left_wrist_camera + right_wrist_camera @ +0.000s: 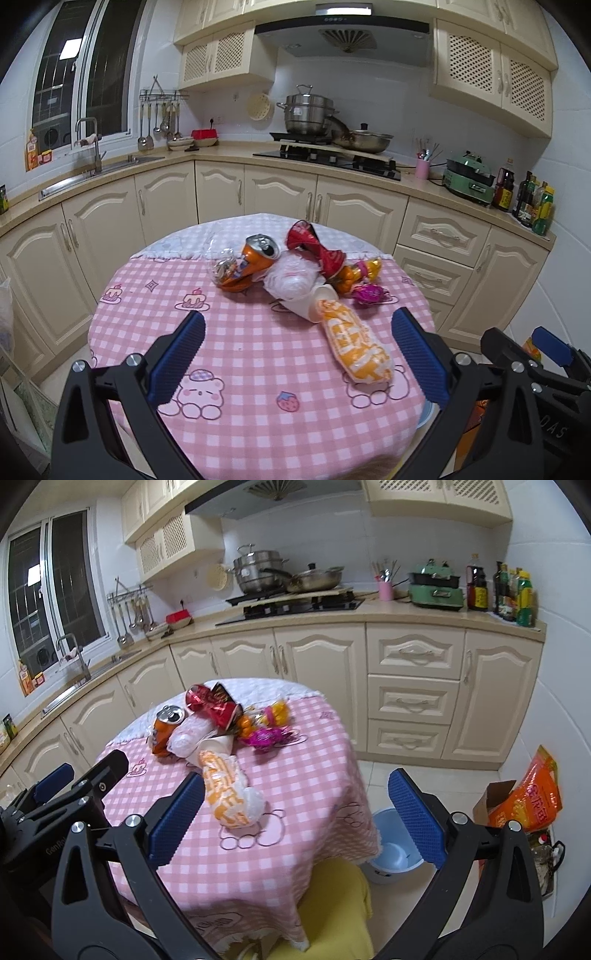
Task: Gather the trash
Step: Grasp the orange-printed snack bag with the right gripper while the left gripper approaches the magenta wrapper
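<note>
A heap of trash lies on the round table with the pink checked cloth [236,332] [295,775]: a crushed orange can [255,258] [166,727], a red foil wrapper [317,247] [214,703], a white crumpled plastic bag [291,277] [188,738], a paper cup [314,299] [218,746], a magenta wrapper [367,293] [264,736] and an orange-and-white snack bag [354,343] [227,794]. My left gripper [299,354] is open and empty above the near side of the table. My right gripper [295,812] is open and empty at the table's right edge, near the snack bag.
A light blue bin [393,849] stands on the floor right of the table. A yellow chair seat [332,904] sits below the table edge. A cardboard box with an orange bag [524,801] stands by the wall. Kitchen cabinets [280,192] and counter run behind.
</note>
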Tool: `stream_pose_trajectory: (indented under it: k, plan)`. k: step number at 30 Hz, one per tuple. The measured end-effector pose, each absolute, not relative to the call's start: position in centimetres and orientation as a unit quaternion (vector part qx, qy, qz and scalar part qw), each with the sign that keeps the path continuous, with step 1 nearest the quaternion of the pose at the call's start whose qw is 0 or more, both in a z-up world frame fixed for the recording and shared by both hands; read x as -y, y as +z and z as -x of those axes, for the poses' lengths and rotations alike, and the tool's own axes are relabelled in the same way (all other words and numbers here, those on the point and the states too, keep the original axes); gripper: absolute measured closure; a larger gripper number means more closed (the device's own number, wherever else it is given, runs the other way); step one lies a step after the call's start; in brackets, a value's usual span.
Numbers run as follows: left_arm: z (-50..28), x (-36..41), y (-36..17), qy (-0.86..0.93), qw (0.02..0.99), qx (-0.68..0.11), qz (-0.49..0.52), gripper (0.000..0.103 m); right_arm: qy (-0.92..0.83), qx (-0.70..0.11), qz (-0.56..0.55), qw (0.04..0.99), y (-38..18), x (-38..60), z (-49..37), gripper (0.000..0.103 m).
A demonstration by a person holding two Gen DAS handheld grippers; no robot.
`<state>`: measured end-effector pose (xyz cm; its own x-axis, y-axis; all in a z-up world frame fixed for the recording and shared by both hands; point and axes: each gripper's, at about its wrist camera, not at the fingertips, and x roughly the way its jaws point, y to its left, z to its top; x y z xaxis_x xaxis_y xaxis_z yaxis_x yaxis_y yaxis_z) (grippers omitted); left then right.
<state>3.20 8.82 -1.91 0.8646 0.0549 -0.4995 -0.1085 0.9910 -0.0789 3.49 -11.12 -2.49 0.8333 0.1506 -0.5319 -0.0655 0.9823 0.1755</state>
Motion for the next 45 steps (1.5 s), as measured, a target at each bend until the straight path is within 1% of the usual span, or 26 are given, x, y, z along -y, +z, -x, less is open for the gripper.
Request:
stream_pose_trajectory:
  k: [7, 16, 23, 27, 29, 30, 31, 34, 38, 45]
  plan:
    - [-5.5, -12.5, -3.5, 0.053, 0.954, -0.288, 0.070, 0.004, 0.076, -0.317, -0.059, 0.944, -3.4, 7.6, -6.7, 0.006]
    - [-8.6, -16.7, -6.5, 0.079, 0.932, -0.340, 0.101, 0.004, 0.107, -0.373, -0.044, 0.921, -6.2, 3.7, -11.3, 0.006]
    - [-10.3, -18.5, -8.6, 0.097, 0.914, -0.376, 0.114, 0.004, 0.122, -0.423, -0.046, 0.897, -9.4, 2.2, -14.6, 0.006]
    - [-11.1, -18.8, -9.9, 0.102, 0.905, -0.396, 0.115, 0.004, 0.125, -0.433, -0.041, 0.892, -10.6, 1.7, -15.7, 0.006]
    - [-11.6, -18.7, -10.5, 0.099, 0.899, -0.410, 0.115, 0.004, 0.125, -0.434, -0.034, 0.891, -10.9, 1.5, -15.9, 0.019]
    - [-11.8, -18.7, -10.7, 0.096, 0.897, -0.415, 0.115, 0.004, 0.130, -0.440, -0.039, 0.888, -11.2, 1.7, -16.1, 0.040]
    - [-11.9, -18.5, -10.8, 0.093, 0.896, -0.419, 0.115, 0.004, 0.142, -0.445, -0.054, 0.883, -11.3, 2.0, -16.2, 0.051]
    - [-12.5, -17.2, -10.9, 0.076, 0.895, -0.426, 0.105, 0.004, 0.167, -0.435, -0.073, 0.882, -10.9, 2.9, -15.9, 0.055]
    - [-13.1, -14.7, -10.4, 0.052, 0.900, -0.424, 0.085, 0.004, 0.158, -0.417, -0.077, 0.892, -10.2, 4.5, -15.1, 0.056]
    - [-15.1, -9.1, -9.2, -0.003, 0.903, -0.426, 0.049, 0.004, 0.111, -0.410, -0.147, 0.893, -10.6, 11.3, -14.4, 0.055]
